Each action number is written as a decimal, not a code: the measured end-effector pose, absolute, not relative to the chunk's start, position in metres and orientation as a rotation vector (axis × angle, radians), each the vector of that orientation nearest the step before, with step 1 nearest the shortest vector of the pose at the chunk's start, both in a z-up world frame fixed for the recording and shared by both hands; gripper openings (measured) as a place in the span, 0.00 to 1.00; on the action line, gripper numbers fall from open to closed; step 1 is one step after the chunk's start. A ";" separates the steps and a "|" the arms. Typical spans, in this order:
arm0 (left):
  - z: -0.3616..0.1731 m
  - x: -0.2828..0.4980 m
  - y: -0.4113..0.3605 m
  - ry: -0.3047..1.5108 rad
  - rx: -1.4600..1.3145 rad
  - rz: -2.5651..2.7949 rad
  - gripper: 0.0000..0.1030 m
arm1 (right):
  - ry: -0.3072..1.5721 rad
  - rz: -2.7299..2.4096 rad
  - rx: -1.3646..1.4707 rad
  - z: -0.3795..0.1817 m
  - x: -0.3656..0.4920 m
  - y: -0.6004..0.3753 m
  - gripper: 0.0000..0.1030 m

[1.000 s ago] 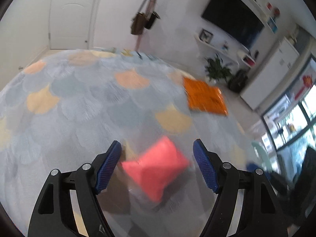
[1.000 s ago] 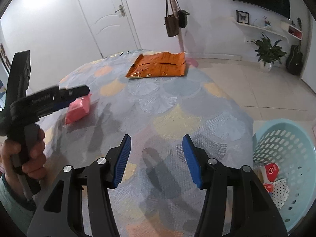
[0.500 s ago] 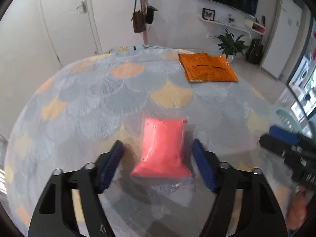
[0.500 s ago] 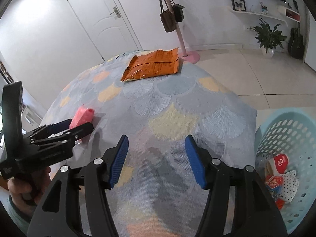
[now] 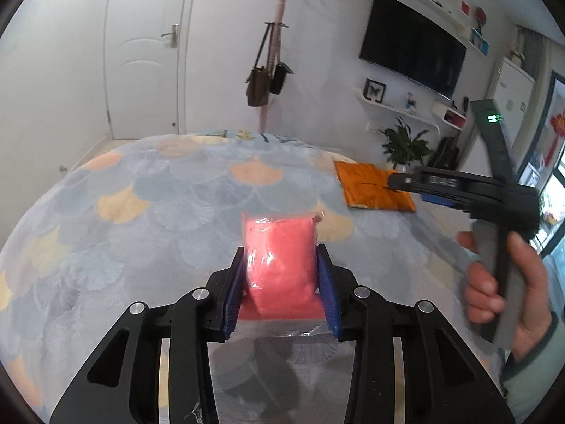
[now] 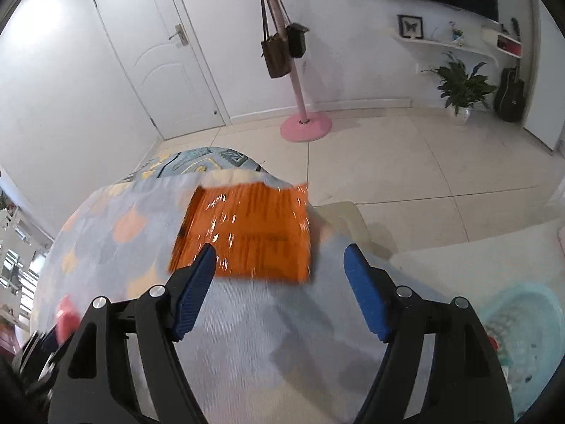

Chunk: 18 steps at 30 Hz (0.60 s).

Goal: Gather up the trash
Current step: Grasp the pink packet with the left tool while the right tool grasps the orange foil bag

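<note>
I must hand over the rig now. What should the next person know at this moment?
Left tongs: shut on the pink packet, above the patterned cover.
Right tongs: open, empty, just short of the orange bag lying on the cover.
Basket: low on the right, some trash already inside.
Left to do: drop the pink packet in the basket, then grasp and bin the orange bag.

Pretty bright, even daylight in both views, heavy fisheye bending and dark corners, soft shadows right under each claw, glare sparkles on the orange packet (image 6: 243,233), and the right view's smeared with motion blur.
</note>
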<state>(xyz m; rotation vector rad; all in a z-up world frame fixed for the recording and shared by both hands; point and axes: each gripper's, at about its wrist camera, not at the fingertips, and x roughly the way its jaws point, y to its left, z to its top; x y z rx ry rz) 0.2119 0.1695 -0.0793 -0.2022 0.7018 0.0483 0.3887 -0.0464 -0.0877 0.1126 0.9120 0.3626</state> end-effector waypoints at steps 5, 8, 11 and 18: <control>-0.076 0.212 0.176 0.702 -0.237 0.058 0.36 | 0.927 0.350 0.093 -0.092 0.404 -0.034 0.43; -0.076 0.211 0.185 0.702 -0.268 0.077 0.36 | 0.937 0.417 0.049 -0.093 0.388 -0.022 0.24; -0.075 0.211 0.196 0.697 -0.291 0.101 0.36 | 0.936 0.518 -0.010 -0.091 0.356 -0.001 0.21; -0.075 0.212 0.208 0.706 -0.339 0.120 0.36 | 0.879 0.517 -0.116 -0.084 0.318 0.014 0.61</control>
